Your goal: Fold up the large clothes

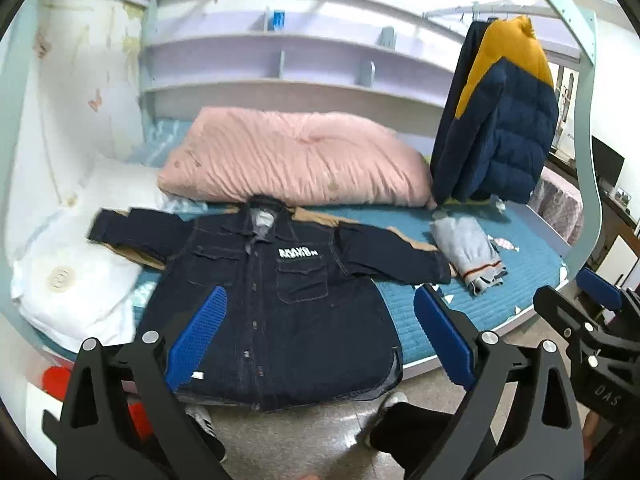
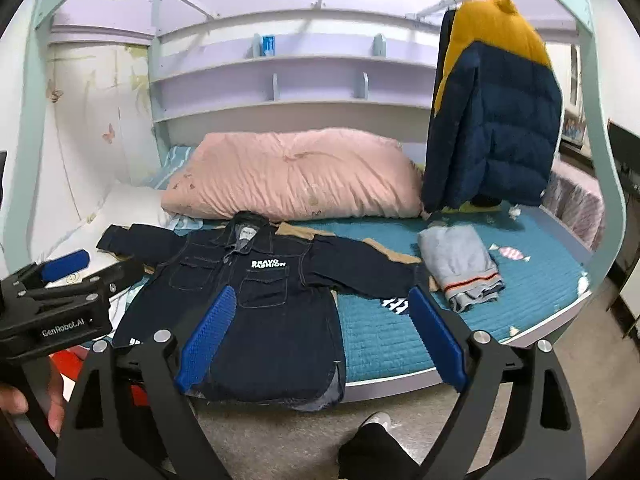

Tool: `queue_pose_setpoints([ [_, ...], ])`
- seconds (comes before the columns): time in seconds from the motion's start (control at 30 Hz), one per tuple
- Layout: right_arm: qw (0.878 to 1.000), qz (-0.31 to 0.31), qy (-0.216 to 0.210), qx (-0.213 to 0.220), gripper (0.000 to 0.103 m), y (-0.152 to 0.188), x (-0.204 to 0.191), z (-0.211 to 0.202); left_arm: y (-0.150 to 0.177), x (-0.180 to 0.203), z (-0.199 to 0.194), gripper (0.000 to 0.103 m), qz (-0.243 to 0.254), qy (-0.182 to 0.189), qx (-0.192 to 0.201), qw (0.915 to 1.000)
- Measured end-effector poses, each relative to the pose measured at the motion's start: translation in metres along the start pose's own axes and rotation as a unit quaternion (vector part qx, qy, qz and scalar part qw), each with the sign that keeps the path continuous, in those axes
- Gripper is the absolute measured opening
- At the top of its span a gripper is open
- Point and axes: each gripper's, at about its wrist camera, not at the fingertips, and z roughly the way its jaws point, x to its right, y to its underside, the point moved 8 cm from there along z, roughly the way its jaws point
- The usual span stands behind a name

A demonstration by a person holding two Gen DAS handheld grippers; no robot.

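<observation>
Left wrist view: the left gripper (image 1: 316,340) hangs with its blue pads spread wide, nothing between them, above the near edge of the bed (image 1: 532,264). The dark denim jacket (image 1: 276,300) lies front-up on the teal cover, collar toward twelve o'clock, sleeves stretched out toward nine and three o'clock, hem hanging over the mattress edge toward six o'clock. A tan garment (image 1: 404,238) shows from under its shoulders. At three o'clock from the jacket, just beside its sleeve end, sits a folded grey garment (image 1: 470,254). A pink quilt (image 1: 296,160) lies at twelve o'clock behind the collar, a white pillow (image 1: 76,276) at nine o'clock, and a navy and yellow puffer coat (image 1: 504,120) hangs at about two o'clock. The right gripper (image 1: 592,312) enters at four o'clock; from here I cannot tell how far it is spread.

Right wrist view: the right gripper (image 2: 320,338) is likewise wide apart and grips nothing, its left pad over the jacket (image 2: 264,308) hem area, its right pad over bare teal cover. The jacket sits left of centre, the grey garment (image 2: 460,268) at three o'clock from it. The left gripper (image 2: 60,276) shows at nine o'clock, held in a hand (image 2: 24,404). The quilt (image 2: 296,176) and coat (image 2: 496,120) stand behind.
</observation>
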Motion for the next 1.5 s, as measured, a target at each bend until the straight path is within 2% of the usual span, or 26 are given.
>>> queue_pose_setpoints([
  [0.2, 0.999, -0.003, 0.010, 0.038, 0.093, -0.007, -0.005, -0.055, -0.007, 0.003, -0.067, 0.098, 0.020, -0.023, 0.048, 0.9984],
  [0.33, 0.998, -0.006, 0.010, 0.057, 0.094, -0.011, -0.004, -0.086, -0.007, 0.009, -0.095, 0.098, 0.026, -0.018, 0.055, 0.9980],
  [0.6, 0.996, -0.010, 0.028, 0.084, 0.094, -0.012, 0.000, -0.130, -0.012, 0.023, -0.143, 0.098, 0.035, -0.024, 0.096, 0.9945],
  [0.97, 0.993, 0.002, 0.029, 0.110, 0.094, -0.011, 0.011, -0.161, -0.013, 0.047, -0.169, 0.098, 0.052, -0.020, 0.113, 0.9921],
  [1.23, 0.993, 0.003, 0.025, 0.113, 0.095, -0.010, 0.010, -0.167, -0.015, 0.057, -0.181, 0.098, 0.058, -0.019, 0.132, 0.9894],
  [1.5, 0.993, 0.004, 0.022, 0.113, 0.095, -0.010, 0.009, -0.171, -0.015, 0.060, -0.183, 0.098, 0.059, -0.023, 0.135, 0.9889],
])
